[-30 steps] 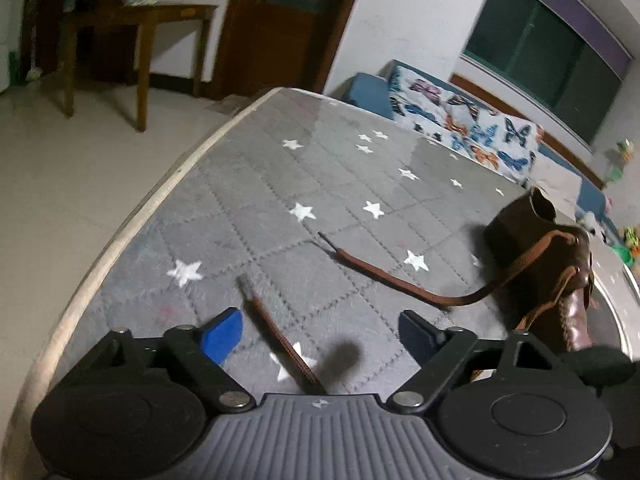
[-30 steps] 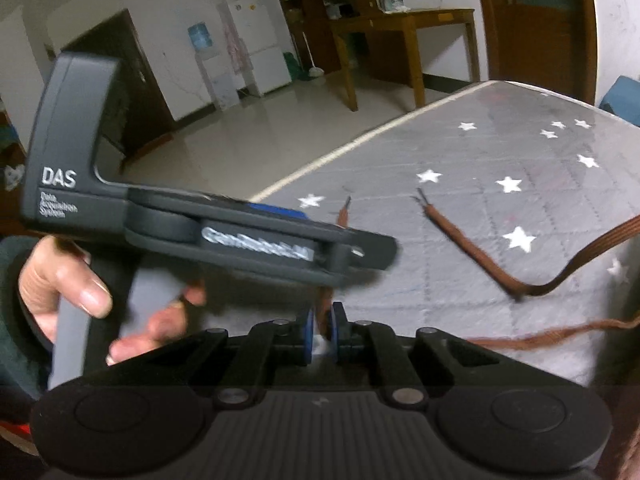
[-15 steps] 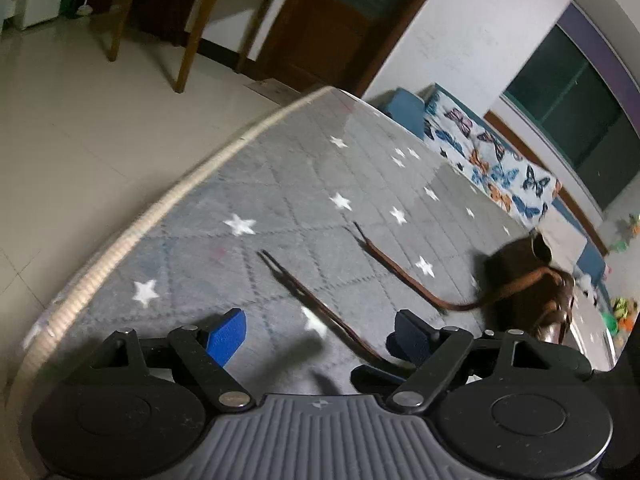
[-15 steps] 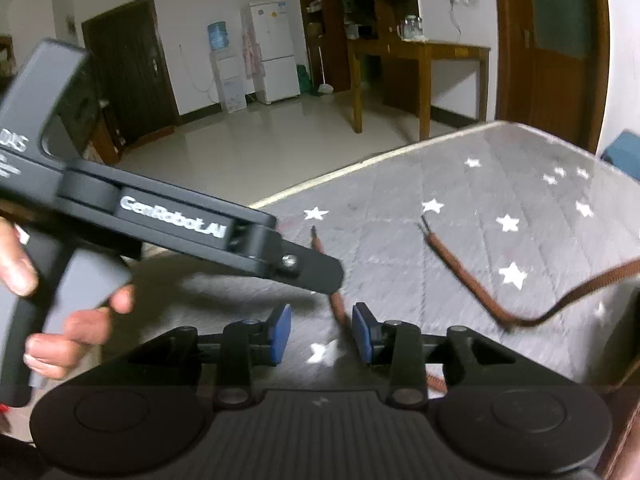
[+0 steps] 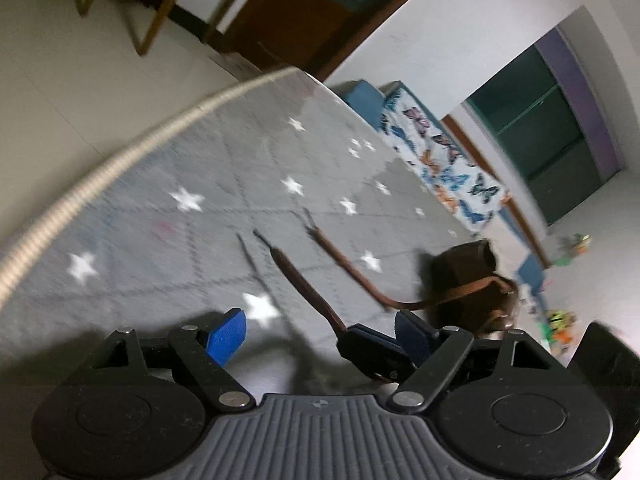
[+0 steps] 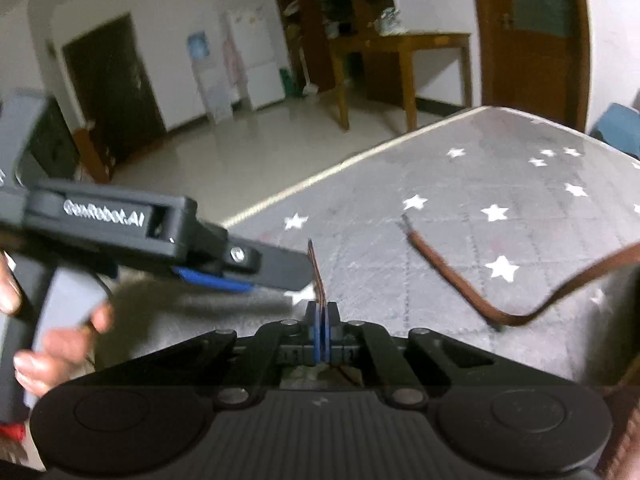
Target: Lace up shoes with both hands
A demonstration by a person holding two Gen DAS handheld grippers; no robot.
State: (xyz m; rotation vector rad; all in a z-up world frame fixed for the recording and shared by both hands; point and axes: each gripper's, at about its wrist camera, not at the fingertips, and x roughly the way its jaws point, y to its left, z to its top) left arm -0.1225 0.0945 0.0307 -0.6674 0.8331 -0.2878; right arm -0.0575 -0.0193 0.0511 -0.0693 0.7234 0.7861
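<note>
A brown leather shoe [image 5: 468, 280] stands on the grey star-patterned mat [image 5: 200, 216] at the right of the left wrist view. Two brown lace ends run from it. My right gripper [image 6: 321, 316] is shut on one lace end [image 6: 316, 272], which sticks up past the pads; that end also shows in the left wrist view [image 5: 304, 280], lifted off the mat. The other lace end [image 6: 452, 276] lies loose on the mat, also seen in the left wrist view [image 5: 344, 260]. My left gripper [image 5: 320, 330] is open and empty, just left of the held lace.
The mat's pale edge [image 5: 100, 172] curves along the left, with tiled floor beyond. A wooden table [image 6: 400, 52] and a door [image 6: 528, 28] stand behind. A butterfly-print cushion [image 5: 440, 160] lies past the mat's far side.
My right gripper opened half a second ago, then closed on the lace end and lifted it. My left gripper stayed open and swung, tilting its view.
</note>
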